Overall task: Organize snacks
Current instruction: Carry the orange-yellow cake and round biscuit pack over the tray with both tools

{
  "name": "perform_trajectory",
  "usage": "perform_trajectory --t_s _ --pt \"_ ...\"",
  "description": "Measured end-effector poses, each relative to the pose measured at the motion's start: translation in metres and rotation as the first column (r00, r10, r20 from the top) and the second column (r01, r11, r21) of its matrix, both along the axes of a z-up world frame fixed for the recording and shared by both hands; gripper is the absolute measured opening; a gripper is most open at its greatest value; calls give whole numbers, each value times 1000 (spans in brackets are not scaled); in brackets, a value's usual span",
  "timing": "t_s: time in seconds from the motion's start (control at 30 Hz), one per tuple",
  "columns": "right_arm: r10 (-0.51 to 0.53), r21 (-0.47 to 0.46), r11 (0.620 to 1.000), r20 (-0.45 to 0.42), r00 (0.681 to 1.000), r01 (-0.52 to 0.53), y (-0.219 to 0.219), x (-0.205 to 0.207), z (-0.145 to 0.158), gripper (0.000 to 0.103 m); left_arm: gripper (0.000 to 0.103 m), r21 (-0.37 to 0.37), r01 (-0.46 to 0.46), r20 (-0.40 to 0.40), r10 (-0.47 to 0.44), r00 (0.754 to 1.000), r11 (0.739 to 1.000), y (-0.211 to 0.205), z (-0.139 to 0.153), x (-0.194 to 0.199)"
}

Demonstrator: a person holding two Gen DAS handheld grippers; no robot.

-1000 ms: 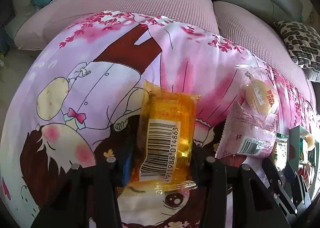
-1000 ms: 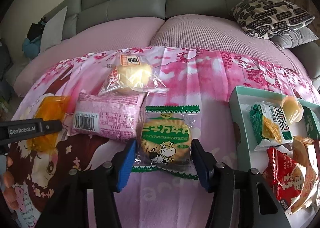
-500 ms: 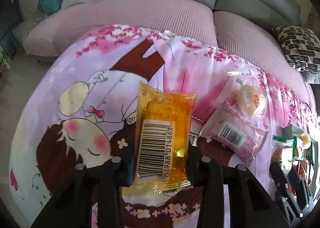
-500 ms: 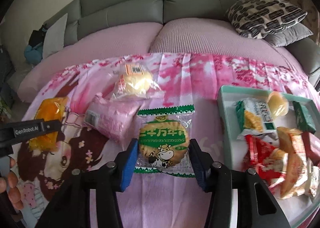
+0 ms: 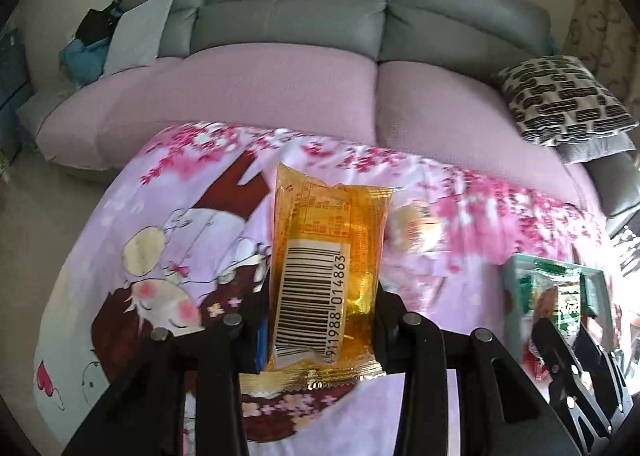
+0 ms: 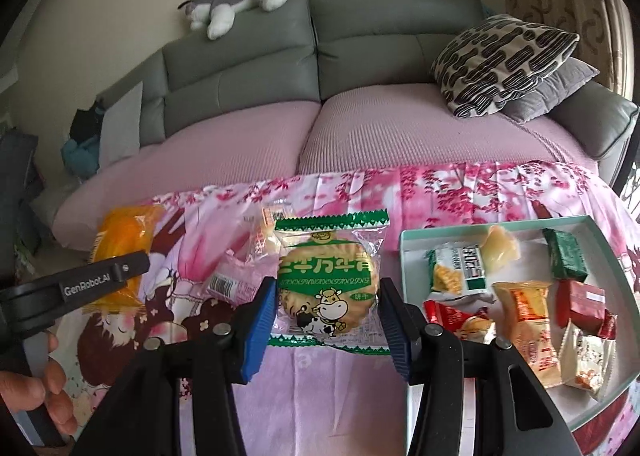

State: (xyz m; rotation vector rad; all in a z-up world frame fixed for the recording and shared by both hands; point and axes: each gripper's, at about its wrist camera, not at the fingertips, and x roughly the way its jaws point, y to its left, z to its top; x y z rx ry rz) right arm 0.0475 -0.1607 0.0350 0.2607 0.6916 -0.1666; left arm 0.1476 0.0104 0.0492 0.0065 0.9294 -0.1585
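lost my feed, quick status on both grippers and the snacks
Left gripper shut on orange snack pack. Right gripper shut on green cow biscuit pack. Tray at right, path clear.

the snack packet (image 5: 326, 280) at frame centre was translucent orange with a white barcode panel. the biscuit wrapper (image 6: 329, 280) was clear with green zigzag edges. the cloth (image 5: 168, 240) was pink, cartoon-printed. the tray (image 6: 404, 252) was pale teal.

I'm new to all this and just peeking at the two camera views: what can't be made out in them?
- Left wrist view: the orange packet covers the cloth behind it, and the bun packet beside it is blurred.
- Right wrist view: the cow biscuit packet hides part of the pink packet.
- Right wrist view: the picture's edge cuts the tray.
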Motion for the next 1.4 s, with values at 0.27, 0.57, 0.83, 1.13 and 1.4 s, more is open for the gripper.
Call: perform_trajectory --t_s 0.27,0.57,0.83,1.13,1.4 --pt "-64 11 998 45 997 63 -28 -13 18 53 40 -37 84 57 -82 995 996 -34 19 -15" --pt "-176 -37 983 73 982 179 -67 -32 34 53 40 -15 183 104 -180 978 983 -75 34 -34" --pt "-298 -39 953 84 951 302 -118 -56 40 53 40 12 259 112 -258 960 966 -112 36 -52" --pt "-447 -12 894 65 892 449 -180 -87 35 53 40 15 389 94 -389 916 921 -168 23 -76" --pt "-483 28 875 10 876 482 -199 -92 21 53 40 52 479 82 -482 872 876 -211 2 -92"
